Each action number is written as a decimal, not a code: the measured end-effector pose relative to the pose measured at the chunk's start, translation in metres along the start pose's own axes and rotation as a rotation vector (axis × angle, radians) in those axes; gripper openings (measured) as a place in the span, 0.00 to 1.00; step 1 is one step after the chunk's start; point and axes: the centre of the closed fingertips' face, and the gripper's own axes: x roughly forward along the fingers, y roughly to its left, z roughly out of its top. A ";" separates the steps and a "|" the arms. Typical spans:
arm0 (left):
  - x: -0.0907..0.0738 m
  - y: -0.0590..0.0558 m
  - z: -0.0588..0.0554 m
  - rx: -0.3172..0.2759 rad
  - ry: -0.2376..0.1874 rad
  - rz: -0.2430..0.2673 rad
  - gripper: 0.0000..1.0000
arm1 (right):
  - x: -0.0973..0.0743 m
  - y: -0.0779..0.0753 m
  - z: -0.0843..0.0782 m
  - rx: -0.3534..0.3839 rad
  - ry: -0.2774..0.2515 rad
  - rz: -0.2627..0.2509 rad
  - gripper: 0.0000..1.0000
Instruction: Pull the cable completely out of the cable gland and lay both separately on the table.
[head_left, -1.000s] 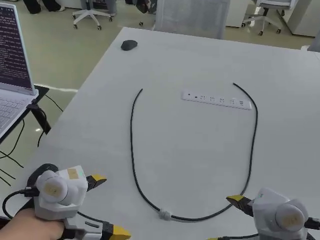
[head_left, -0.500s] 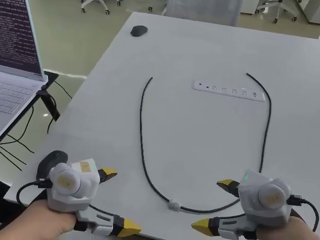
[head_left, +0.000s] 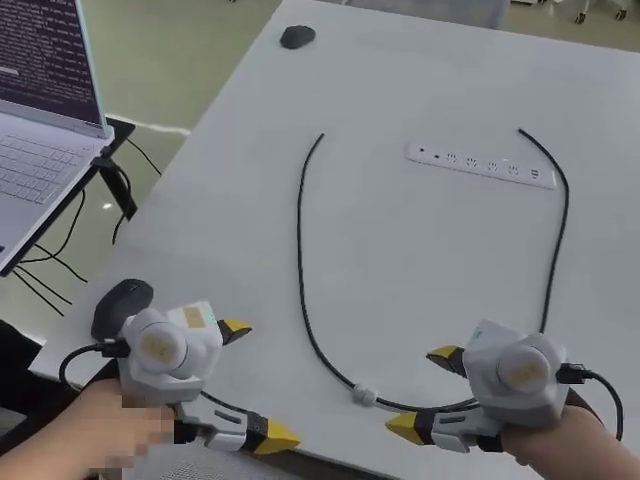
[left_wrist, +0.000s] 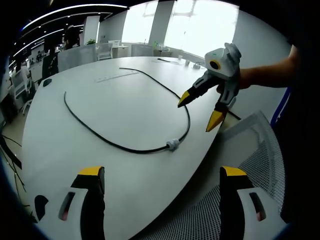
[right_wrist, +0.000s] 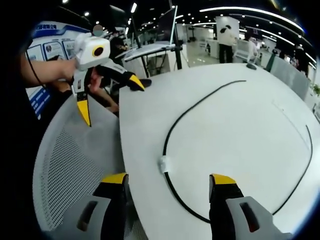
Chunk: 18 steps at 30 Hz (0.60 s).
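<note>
Both grippers sit nearer the cable gland (head_left: 363, 395) than a second ago. The left gripper (head_left: 262, 383) and right gripper (head_left: 420, 390) flank it, jaws spread wide and empty. It remains threaded on the cable (head_left: 300, 230), which lies looped on the table (head_left: 420, 260).

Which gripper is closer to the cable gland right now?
Right. In the head view the right gripper sits just right of the cable gland; the left gripper is farther off to its left.
</note>
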 end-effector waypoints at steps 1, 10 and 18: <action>0.000 0.000 0.000 0.000 0.000 0.000 0.95 | 0.001 0.000 0.000 0.001 0.004 0.004 0.64; 0.000 -0.001 -0.001 0.004 0.014 -0.013 0.95 | 0.018 -0.004 -0.003 -0.003 0.050 0.013 0.55; 0.000 0.005 -0.007 -0.003 0.029 -0.019 0.95 | 0.037 -0.006 -0.006 -0.002 0.087 0.029 0.46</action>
